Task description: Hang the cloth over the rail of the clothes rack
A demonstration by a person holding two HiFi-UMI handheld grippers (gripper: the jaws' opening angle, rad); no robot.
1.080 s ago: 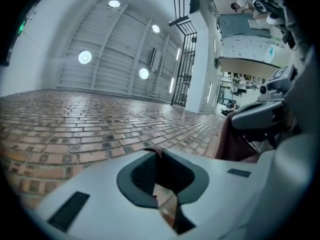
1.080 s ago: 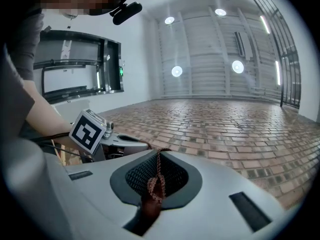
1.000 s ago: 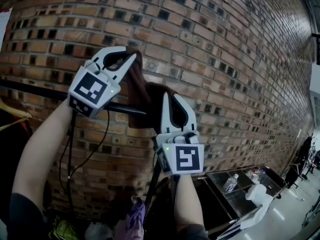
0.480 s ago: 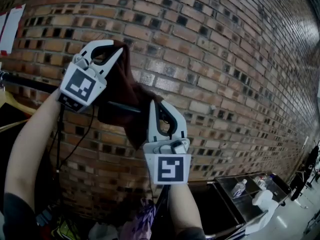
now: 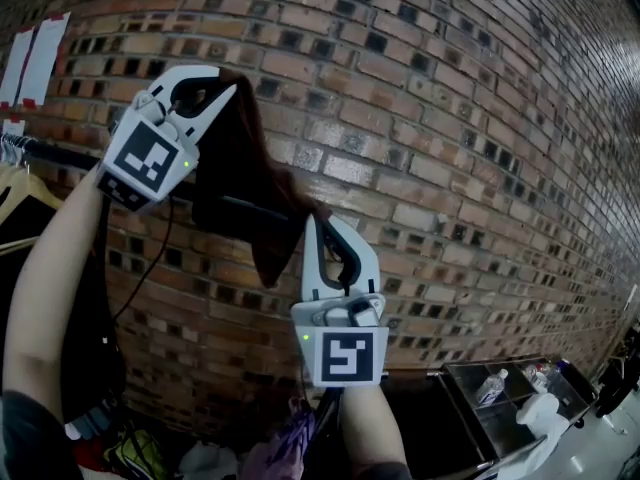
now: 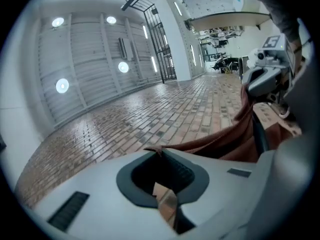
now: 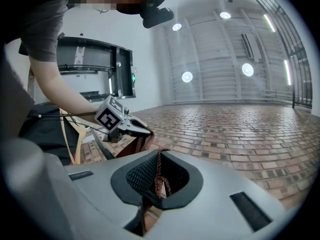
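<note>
Left claw (image 5: 228, 84), head view: clenched on the upper end of the brown cloth (image 5: 238, 173) and held above the black rail (image 5: 55, 155).
Right claw (image 5: 318, 220), same view: clenched on the cloth's lower end, below the rail and towards its right end.
Cloth, same view: stretched between the two claws in front of the brick wall (image 5: 450, 118). Its long axis slants from upper left down to lower right. Slack fabric sags under the held edge, and the rail shows as a dark line across it. Whether the fabric bears on the rail cannot be told.

Left gripper view: jaws together, with a thin fold of cloth (image 6: 158, 150) nipped at the tip. The fabric runs off rightward towards the right claw (image 6: 264, 71).

Right gripper view: jaws together on a crumpled cloth edge (image 7: 159, 176). The fabric leads away to the left claw (image 7: 131, 126), with wooden hangers (image 7: 70, 134) beside it.

Step, as judged: draping stage, with the cloth spread at the rail and not yet let go.
Next move calls for: levelling the held edge along the rail, lowering until fabric falls on both sides, then opening both claws.
</note>
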